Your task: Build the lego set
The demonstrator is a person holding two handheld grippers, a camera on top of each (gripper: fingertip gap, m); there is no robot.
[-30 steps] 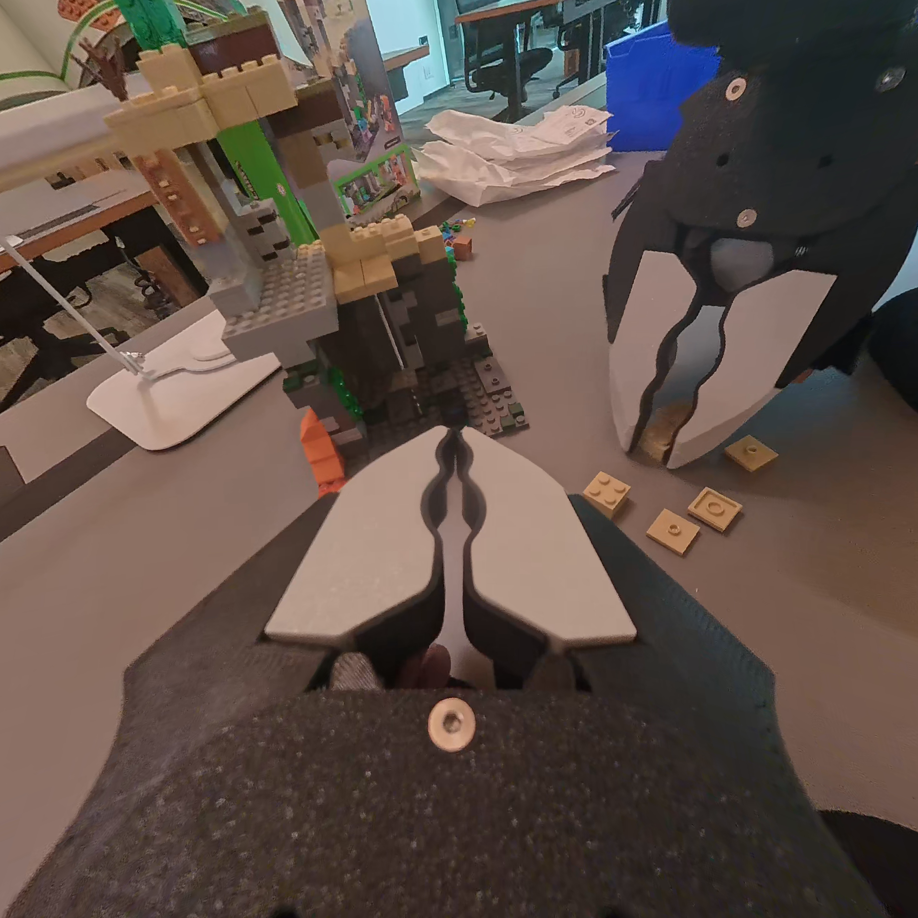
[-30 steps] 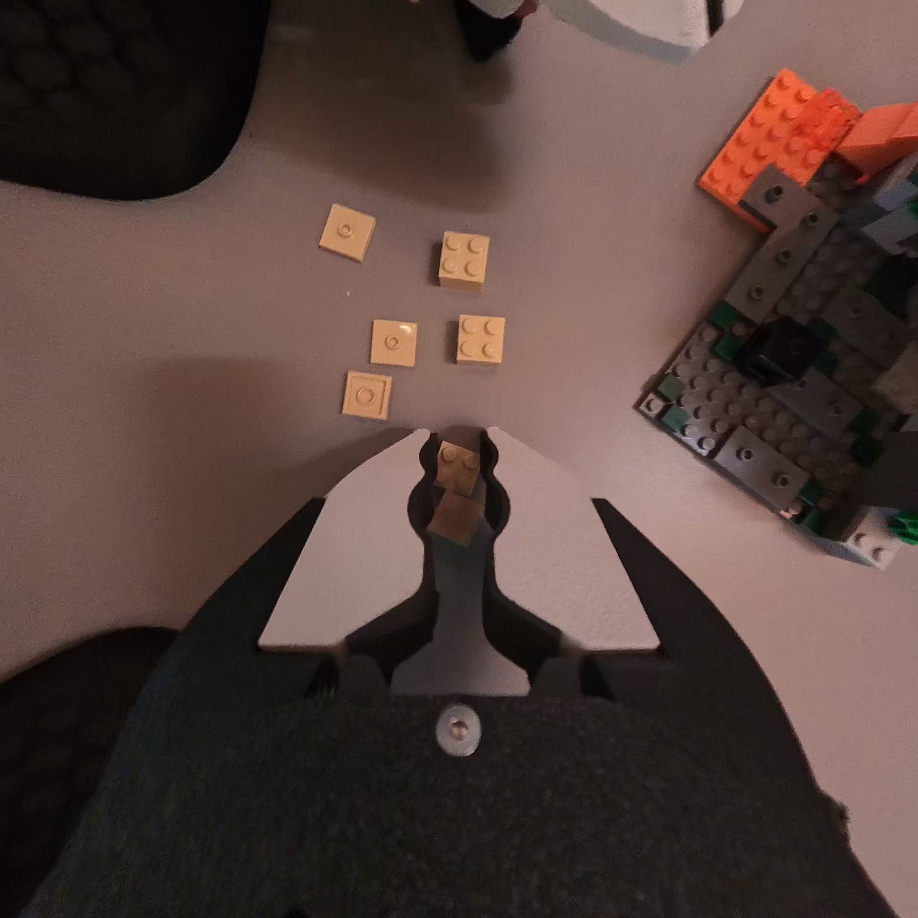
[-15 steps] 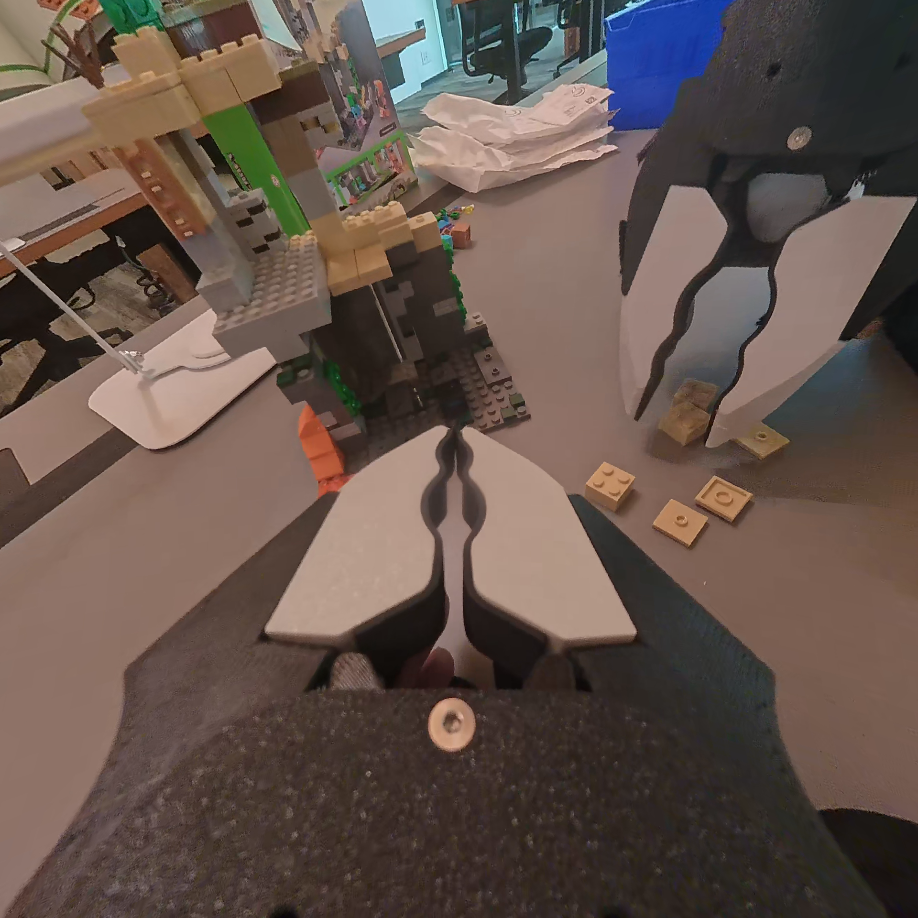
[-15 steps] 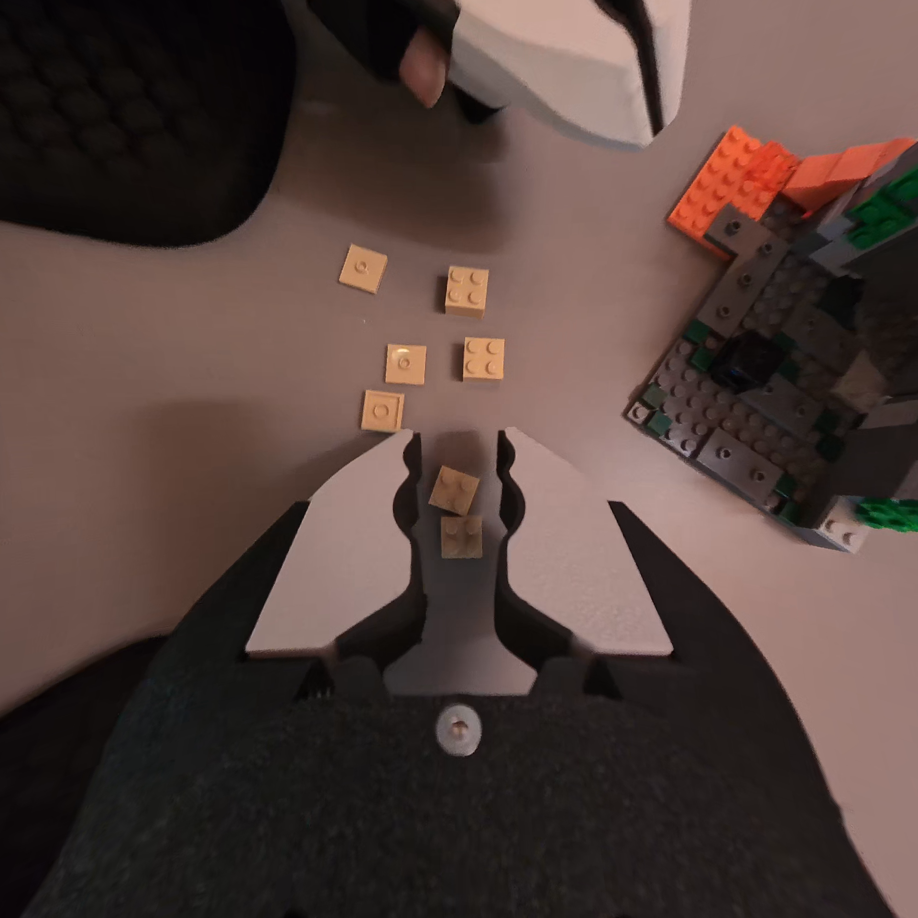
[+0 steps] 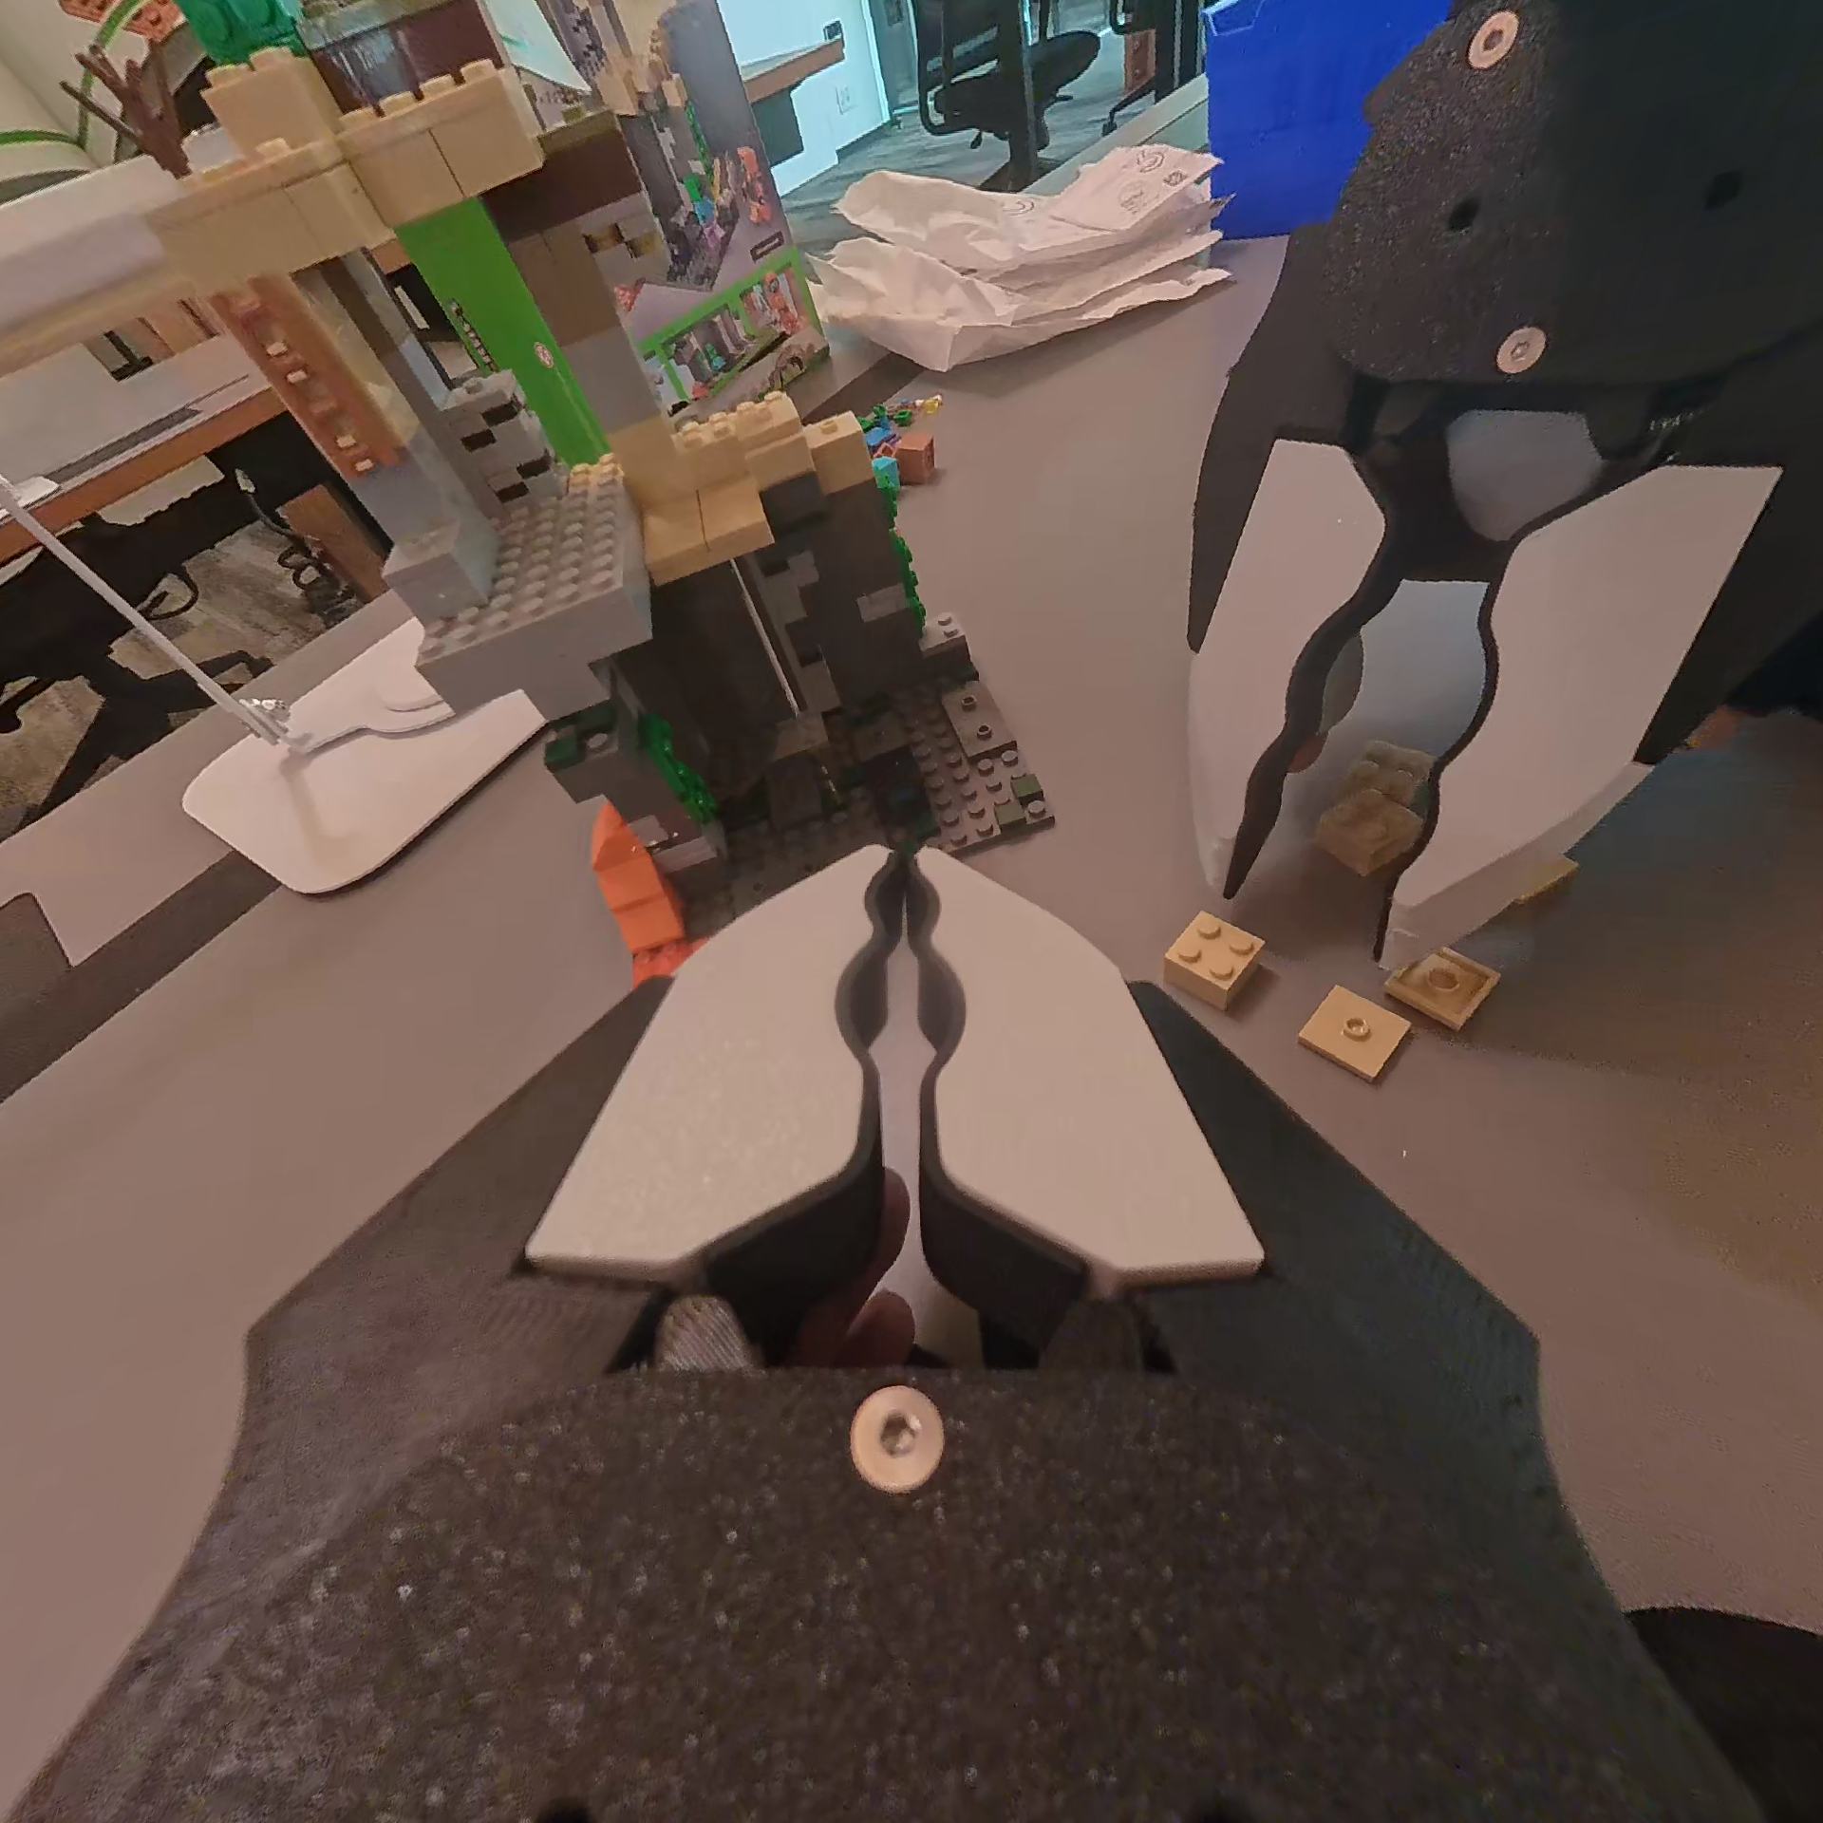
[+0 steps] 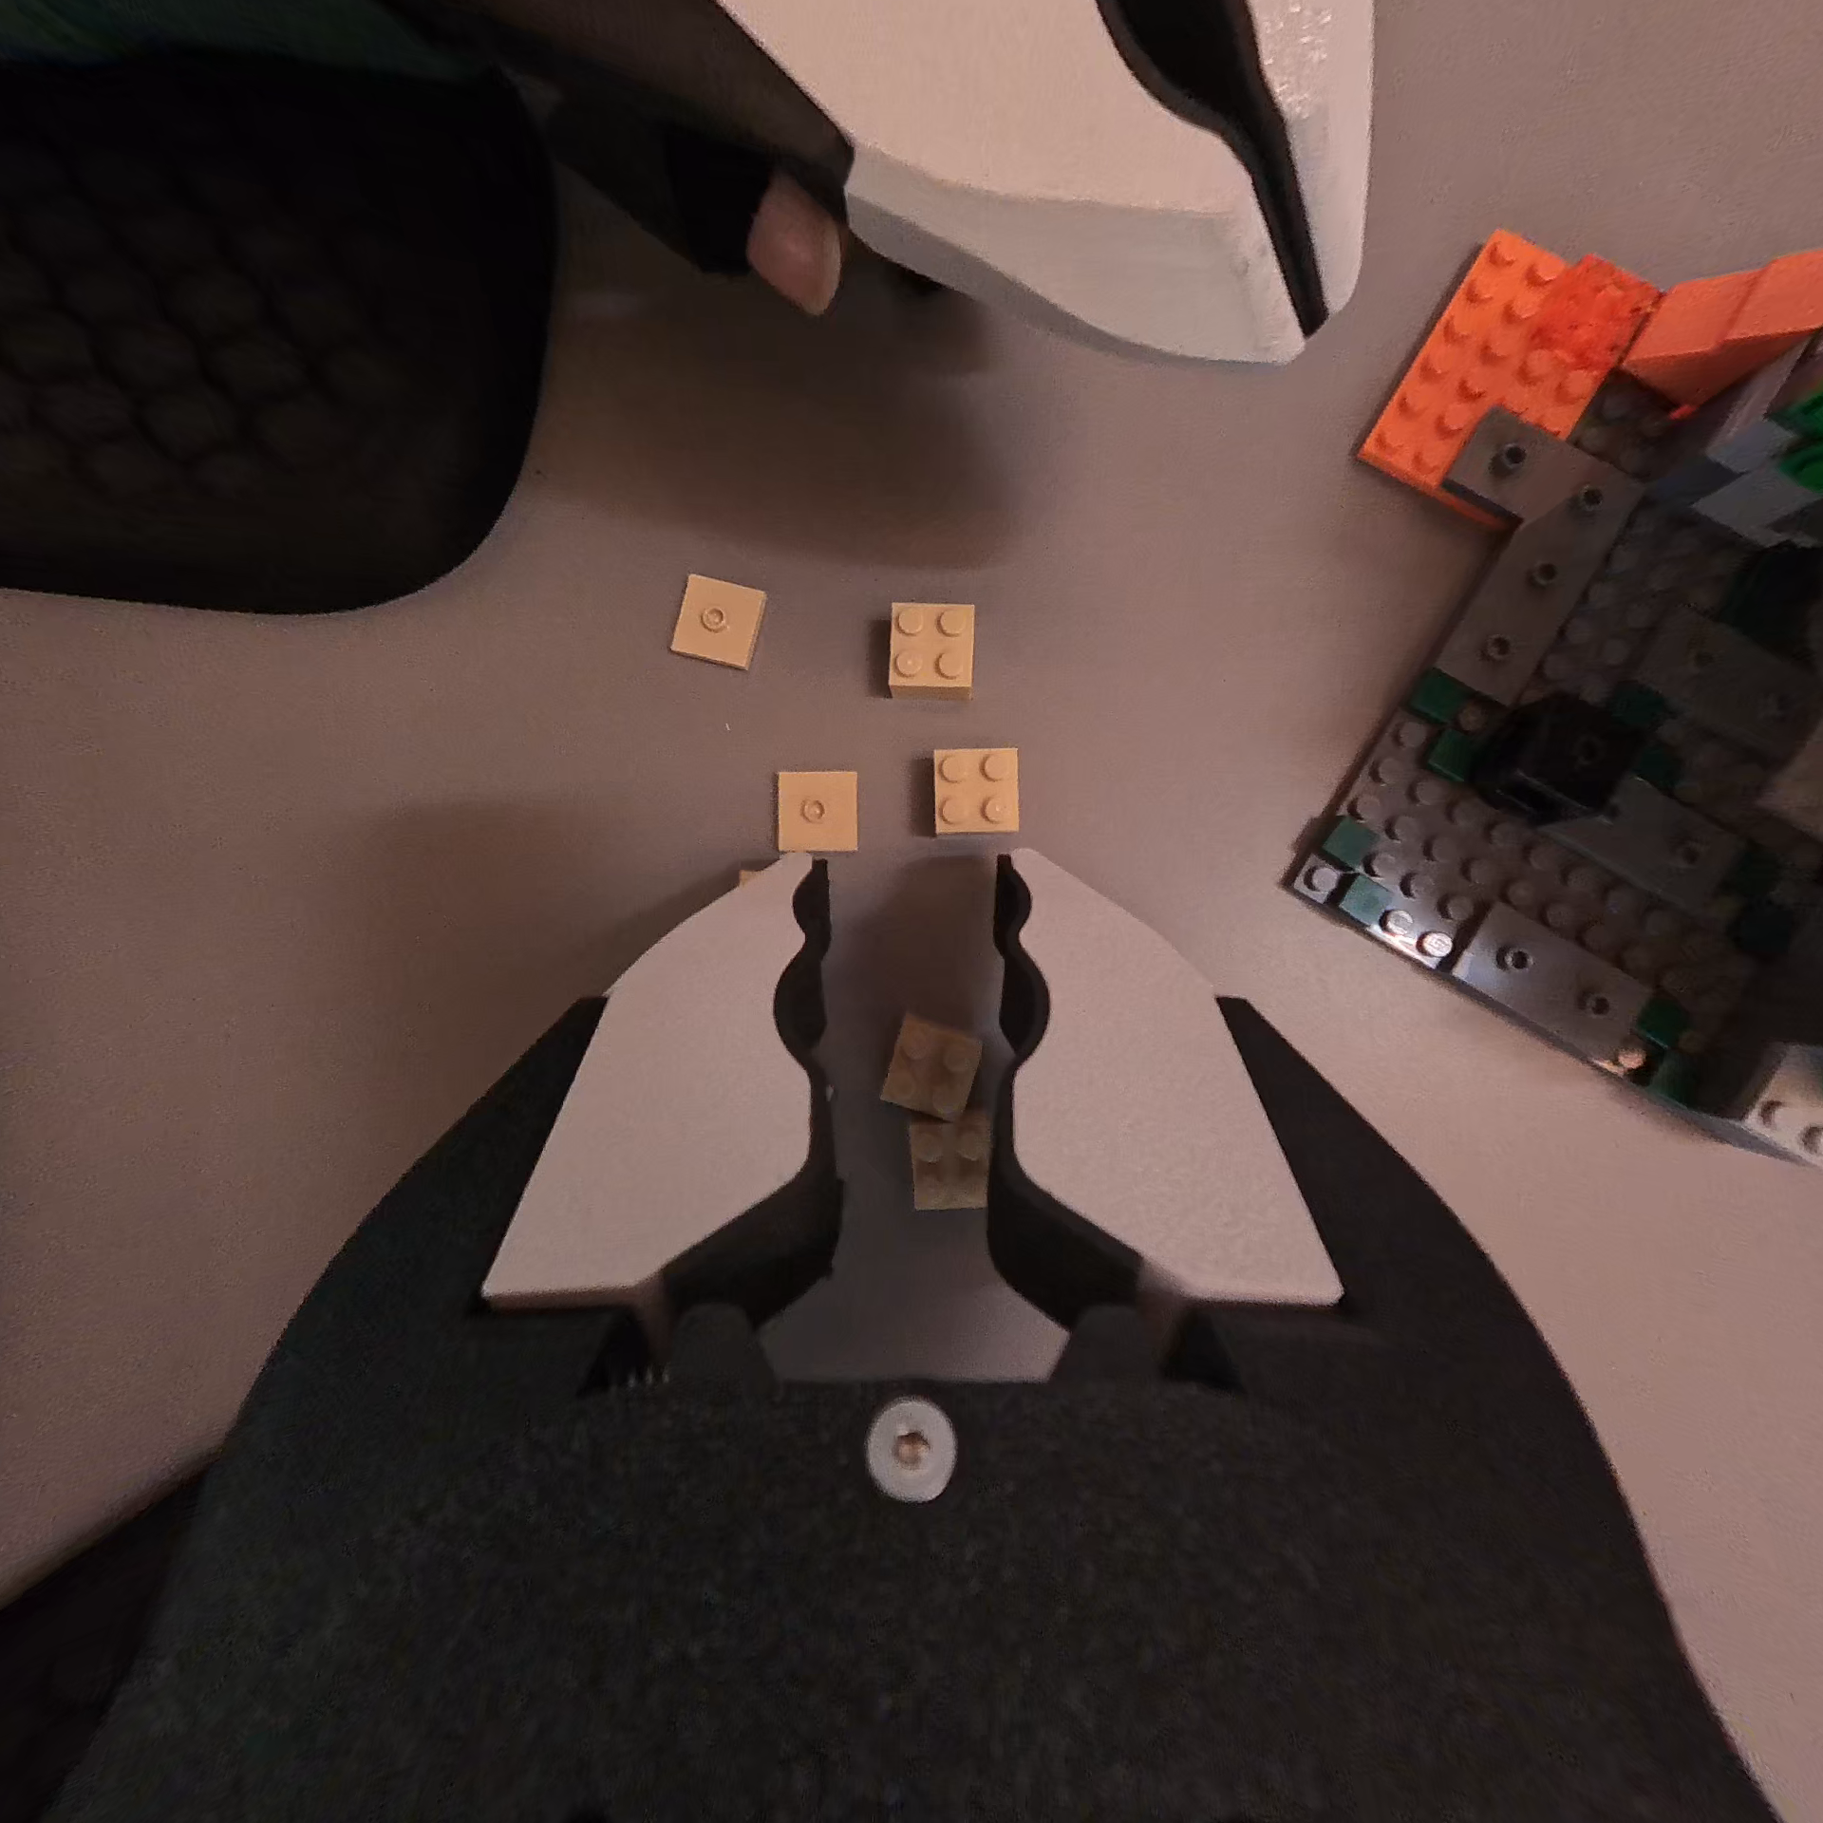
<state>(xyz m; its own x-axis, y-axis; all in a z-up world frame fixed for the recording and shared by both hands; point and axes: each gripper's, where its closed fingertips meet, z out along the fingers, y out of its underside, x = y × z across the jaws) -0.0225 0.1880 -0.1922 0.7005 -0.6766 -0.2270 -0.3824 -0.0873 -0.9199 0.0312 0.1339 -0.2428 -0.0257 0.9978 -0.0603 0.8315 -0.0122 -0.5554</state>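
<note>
The right gripper [image 6: 906, 868], black-bodied with pale grey finger plates, now stands over the grey tabletop [image 6: 296, 888] with its jaws spread wide and empty; a second ago they were pinched on two small tan square studded bricks [image 6: 935, 1095], and half a second ago they had begun to part; the pair now lies loose on the tabletop between the fingers, one brick tilted against the other, touching neither plate; this reads as a release, perhaps to re-grip them squarely; more tan square plates and bricks [image 6: 947, 789] lie just beyond the fingertips; the half-built grey, green and orange lego model [image 5: 789, 691] stands near to one side, unchanged; the left gripper [image 5: 906, 868] has not moved, jaws closed on nothing, pointing at the model's base; no brick has yet joined the model.
</note>
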